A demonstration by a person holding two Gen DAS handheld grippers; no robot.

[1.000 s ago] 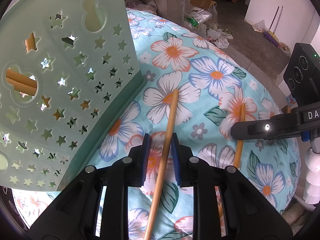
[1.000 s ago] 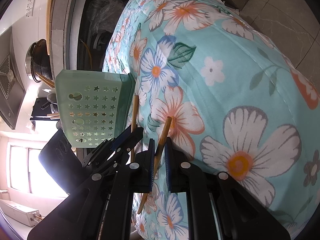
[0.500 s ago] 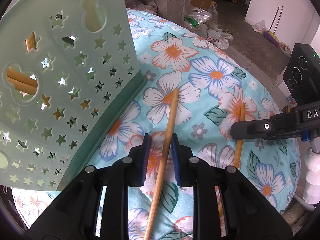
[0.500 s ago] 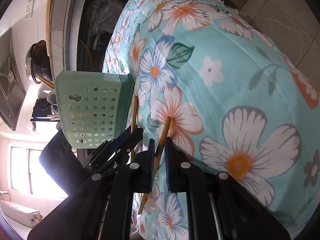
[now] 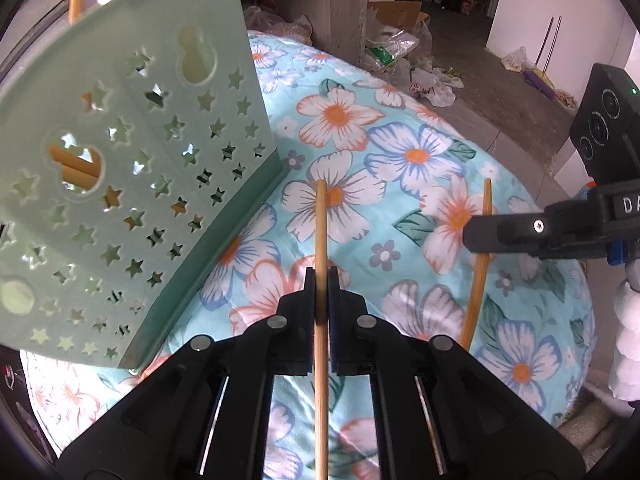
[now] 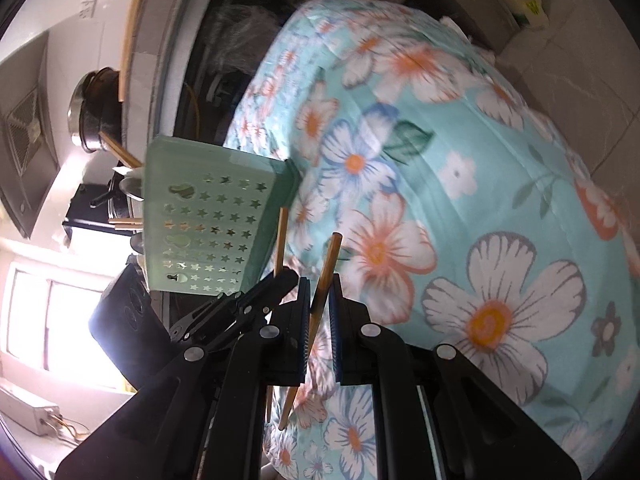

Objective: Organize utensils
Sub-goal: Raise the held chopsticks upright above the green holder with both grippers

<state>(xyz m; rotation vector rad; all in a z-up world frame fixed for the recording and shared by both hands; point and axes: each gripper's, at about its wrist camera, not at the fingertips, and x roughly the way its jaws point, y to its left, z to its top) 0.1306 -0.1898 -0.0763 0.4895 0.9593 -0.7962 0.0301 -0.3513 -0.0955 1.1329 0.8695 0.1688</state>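
Note:
My left gripper (image 5: 321, 280) is shut on a wooden chopstick (image 5: 321, 232) that points forward over the floral cloth. My right gripper (image 6: 319, 286) is shut on a second chopstick (image 6: 328, 258), which also shows in the left wrist view (image 5: 480, 264) behind the right gripper's finger (image 5: 520, 236). A pale green utensil holder (image 5: 132, 168) with star cut-outs stands on the cloth at the left, close to the left gripper; chopsticks show through its holes. It also shows in the right wrist view (image 6: 208, 216), with the left gripper's chopstick (image 6: 280, 240) beside it.
The table is covered by a turquoise floral cloth (image 5: 400, 152) that drops off to the right. Beyond are a concrete pillar (image 5: 344, 8), bags and boxes on the floor. In the right wrist view a kitchen counter with a pot (image 6: 92, 116) lies behind the holder.
My left gripper closed from a loose straddle to a tight grip on its chopstick, which now stands straight. The right gripper lifted and shifted, its chopstick with it.

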